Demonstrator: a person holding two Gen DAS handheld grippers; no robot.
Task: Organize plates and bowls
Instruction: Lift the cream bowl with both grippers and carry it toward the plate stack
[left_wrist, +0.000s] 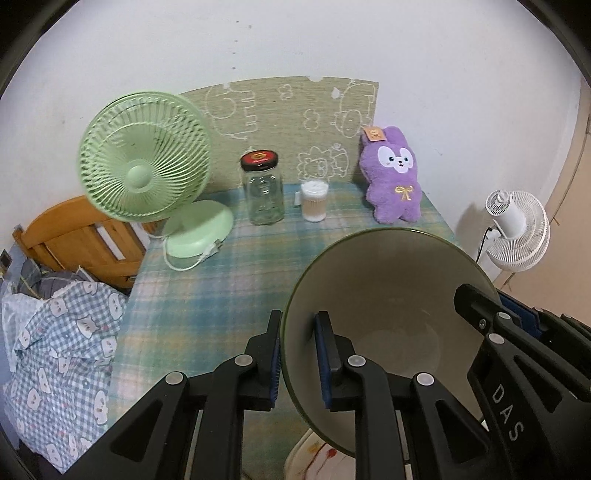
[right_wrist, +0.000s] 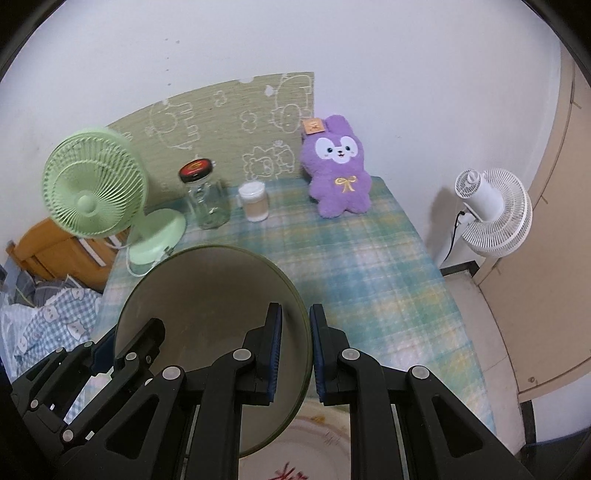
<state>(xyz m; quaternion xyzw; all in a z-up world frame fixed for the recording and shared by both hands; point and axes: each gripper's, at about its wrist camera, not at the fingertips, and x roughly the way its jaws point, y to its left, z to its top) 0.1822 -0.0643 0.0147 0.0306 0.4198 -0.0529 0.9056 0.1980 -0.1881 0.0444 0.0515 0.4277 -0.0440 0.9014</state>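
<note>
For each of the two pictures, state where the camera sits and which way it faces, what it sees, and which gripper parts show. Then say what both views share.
Left wrist: on the left gripper, facing forward and down over the table; its fingers clamp the bowl rim; the right gripper shows opposite.
Right wrist: on the right gripper, same direction, clamping the opposite rim.
Shared: bowl, green fan, jar, purple plush.

A plain white wall (left_wrist: 332, 40) backs the desk (left_wrist: 207, 280) with its plaid cloth. A wooden headboard (left_wrist: 77, 236), possibly a bed's, stands left; a beige door (right_wrist: 554, 229) right.
</note>
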